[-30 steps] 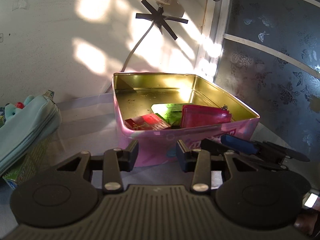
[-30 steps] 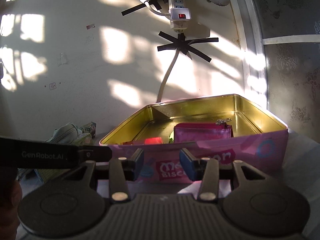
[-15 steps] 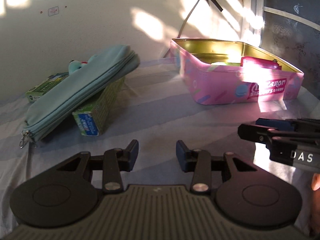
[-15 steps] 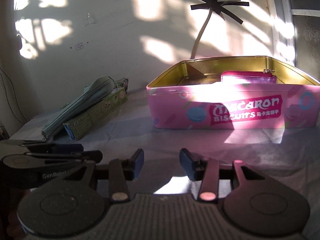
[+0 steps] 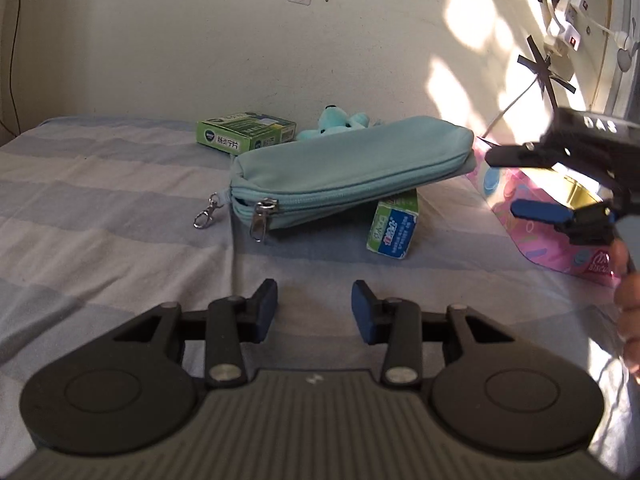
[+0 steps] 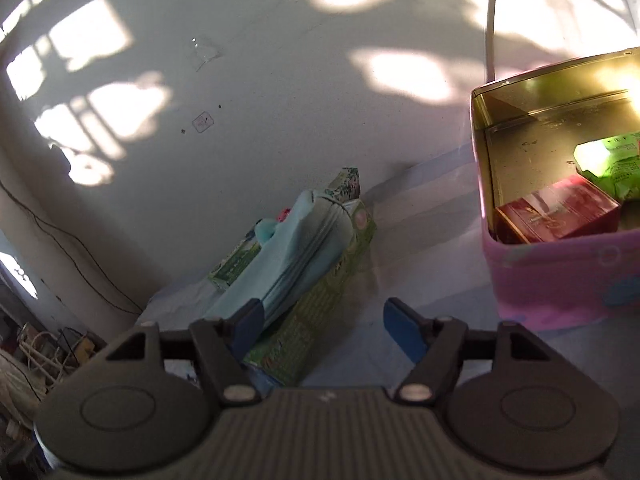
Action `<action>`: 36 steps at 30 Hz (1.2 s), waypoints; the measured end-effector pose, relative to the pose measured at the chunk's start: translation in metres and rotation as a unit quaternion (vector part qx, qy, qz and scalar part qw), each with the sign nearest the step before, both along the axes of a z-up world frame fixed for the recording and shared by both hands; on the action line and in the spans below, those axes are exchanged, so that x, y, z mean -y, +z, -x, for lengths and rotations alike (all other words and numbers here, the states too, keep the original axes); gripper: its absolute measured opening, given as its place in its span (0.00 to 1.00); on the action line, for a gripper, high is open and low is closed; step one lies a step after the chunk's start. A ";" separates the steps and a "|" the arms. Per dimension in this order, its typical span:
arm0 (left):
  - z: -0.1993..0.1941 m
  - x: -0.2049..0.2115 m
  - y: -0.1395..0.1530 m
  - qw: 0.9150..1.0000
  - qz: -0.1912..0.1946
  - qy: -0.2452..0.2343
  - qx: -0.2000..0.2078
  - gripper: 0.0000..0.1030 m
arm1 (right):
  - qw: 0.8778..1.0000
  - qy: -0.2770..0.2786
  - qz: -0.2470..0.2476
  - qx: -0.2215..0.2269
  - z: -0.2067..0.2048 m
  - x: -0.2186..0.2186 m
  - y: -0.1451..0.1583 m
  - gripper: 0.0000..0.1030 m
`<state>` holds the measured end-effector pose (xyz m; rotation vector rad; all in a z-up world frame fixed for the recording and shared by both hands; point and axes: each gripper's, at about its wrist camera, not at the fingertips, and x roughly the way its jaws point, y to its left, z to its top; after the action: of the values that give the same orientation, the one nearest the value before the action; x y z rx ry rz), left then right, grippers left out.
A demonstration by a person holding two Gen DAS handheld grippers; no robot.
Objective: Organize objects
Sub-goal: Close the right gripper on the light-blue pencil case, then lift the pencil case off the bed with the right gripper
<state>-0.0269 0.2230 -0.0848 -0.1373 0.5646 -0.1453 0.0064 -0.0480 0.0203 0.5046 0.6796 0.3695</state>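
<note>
A light blue zip pouch (image 5: 348, 172) lies tilted across a long green box (image 5: 394, 228) on the striped sheet. Behind them are a second green box (image 5: 246, 130) and a teal plush toy (image 5: 336, 120). My left gripper (image 5: 314, 306) hovers just short of the pouch, jaws apart and empty. My right gripper (image 5: 516, 184) hangs at the right, in front of the pink biscuit tin (image 5: 560, 240). In the right wrist view its jaws (image 6: 324, 324) are opening. The long green box (image 6: 320, 312) and pouch (image 6: 296, 256) lie just ahead in the gap, untouched. The tin (image 6: 560, 280) holds a red box (image 6: 556, 212) and a green packet (image 6: 612, 160).
The wall runs close behind the objects, with a taped power strip (image 5: 564, 36) and its cable (image 6: 490, 20). A person's hand (image 5: 628, 320) shows at the right edge. The bed ends at the left, with clutter (image 6: 40, 352) beyond it.
Both grippers swung left, away from the pink tin and toward the pouch and green boxes. The right gripper's jaws spread wider. The left gripper's jaws kept their gap.
</note>
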 end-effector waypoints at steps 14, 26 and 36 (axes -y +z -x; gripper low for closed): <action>0.000 0.001 -0.003 1.000 -0.019 -0.008 0.002 0.43 | 0.998 -0.049 -0.022 -0.038 -0.039 -0.015 -0.009 0.36; 0.002 0.002 -0.002 1.000 -0.018 -0.014 0.002 0.46 | 0.993 -0.100 -0.056 -0.014 0.103 0.093 -0.020 0.34; 0.008 0.014 0.006 0.999 0.019 -0.047 -0.020 0.48 | 0.972 -0.209 -0.086 -0.065 0.187 0.202 -0.053 0.45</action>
<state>-0.0345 0.2095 -0.0790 -0.1509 0.6081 -0.2455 -0.1805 -0.2500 -0.0325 0.8255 0.6510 -0.0031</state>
